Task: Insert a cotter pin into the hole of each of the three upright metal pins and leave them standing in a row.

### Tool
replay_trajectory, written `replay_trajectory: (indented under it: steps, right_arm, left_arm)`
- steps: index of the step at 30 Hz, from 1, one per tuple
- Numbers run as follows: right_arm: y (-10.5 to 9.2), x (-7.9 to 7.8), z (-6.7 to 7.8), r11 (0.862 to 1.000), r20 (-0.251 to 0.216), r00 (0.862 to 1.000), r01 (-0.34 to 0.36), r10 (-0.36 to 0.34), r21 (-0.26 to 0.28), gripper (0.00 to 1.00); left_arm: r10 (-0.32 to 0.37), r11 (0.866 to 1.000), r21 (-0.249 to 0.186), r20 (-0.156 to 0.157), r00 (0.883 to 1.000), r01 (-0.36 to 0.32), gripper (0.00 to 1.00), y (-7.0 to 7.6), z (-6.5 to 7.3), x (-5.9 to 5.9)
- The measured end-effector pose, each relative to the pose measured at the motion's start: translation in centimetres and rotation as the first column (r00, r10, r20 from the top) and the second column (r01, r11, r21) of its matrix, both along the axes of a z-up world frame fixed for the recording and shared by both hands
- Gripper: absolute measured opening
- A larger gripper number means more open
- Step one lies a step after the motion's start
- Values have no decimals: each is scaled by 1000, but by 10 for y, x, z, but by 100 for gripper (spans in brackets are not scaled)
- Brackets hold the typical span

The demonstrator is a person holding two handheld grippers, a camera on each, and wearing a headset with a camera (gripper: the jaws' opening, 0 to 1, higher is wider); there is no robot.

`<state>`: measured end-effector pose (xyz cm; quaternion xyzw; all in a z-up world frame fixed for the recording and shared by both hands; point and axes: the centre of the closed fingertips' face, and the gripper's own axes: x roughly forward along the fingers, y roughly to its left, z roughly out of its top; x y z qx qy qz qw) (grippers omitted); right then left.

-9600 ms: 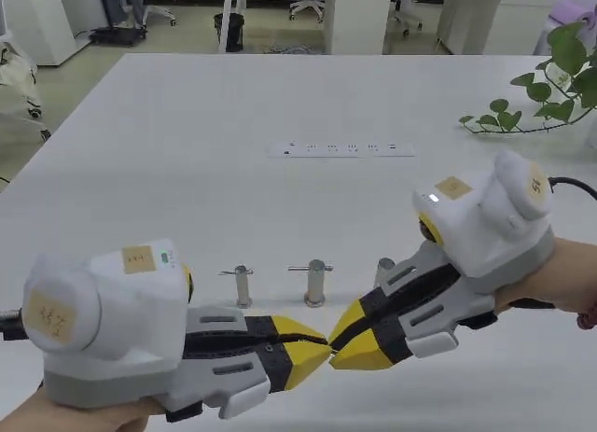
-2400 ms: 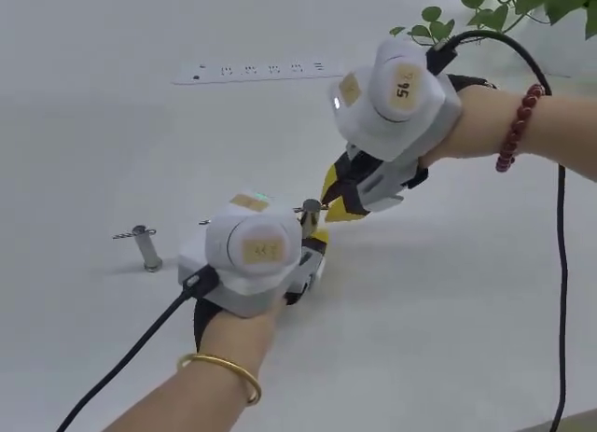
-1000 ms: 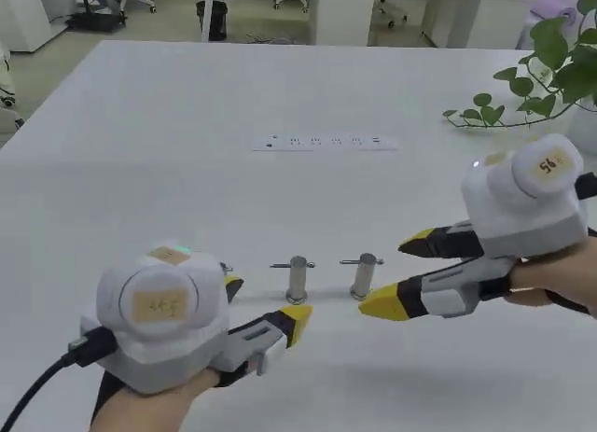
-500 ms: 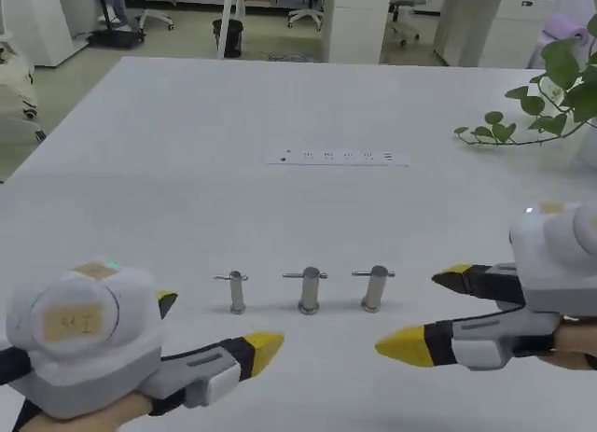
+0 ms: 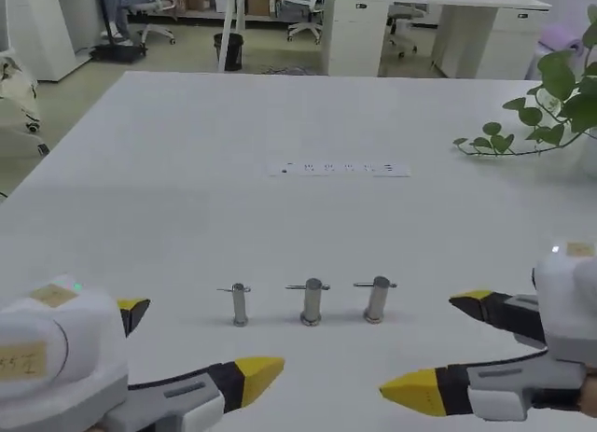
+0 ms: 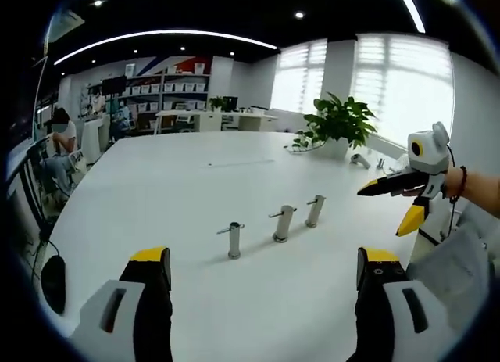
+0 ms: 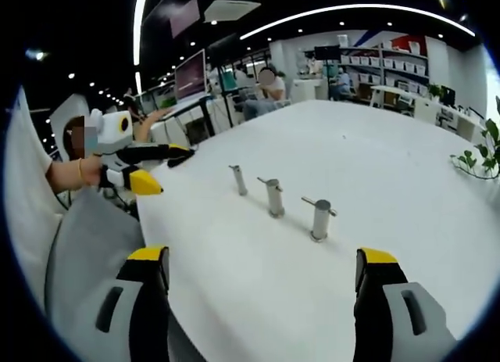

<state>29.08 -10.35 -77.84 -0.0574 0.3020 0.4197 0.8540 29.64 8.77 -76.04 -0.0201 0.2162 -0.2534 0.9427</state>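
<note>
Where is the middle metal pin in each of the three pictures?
Head view: the middle pin stands low, near centre.
Left gripper view: middle pin below centre, slightly right.
Right gripper view: middle pin close to centre.
Shared landmark: the leafy plant, off one end of the row.

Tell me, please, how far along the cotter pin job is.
Done, it seems: the left pin, middle pin and right pin stand upright in a row, each with a cotter pin through its top. In hand: nothing; the left gripper and right gripper are open, empty. Left: apparently nothing.
</note>
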Motion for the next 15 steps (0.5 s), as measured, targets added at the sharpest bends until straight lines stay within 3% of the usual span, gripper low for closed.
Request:
replay_trajectory:
  steps: [8, 15]
  right_arm:
    - [-6, 0, -1, 999, 21, 999, 34, -34, 11, 100]
    - [-7, 0, 1, 997, 33, 997, 68, -69, 30, 100]
  left_arm:
    - [21, 1000, 23, -1, 1000, -21, 99, 12, -1, -4]
    - [36, 999, 24, -28, 999, -35, 98, 17, -6, -8]
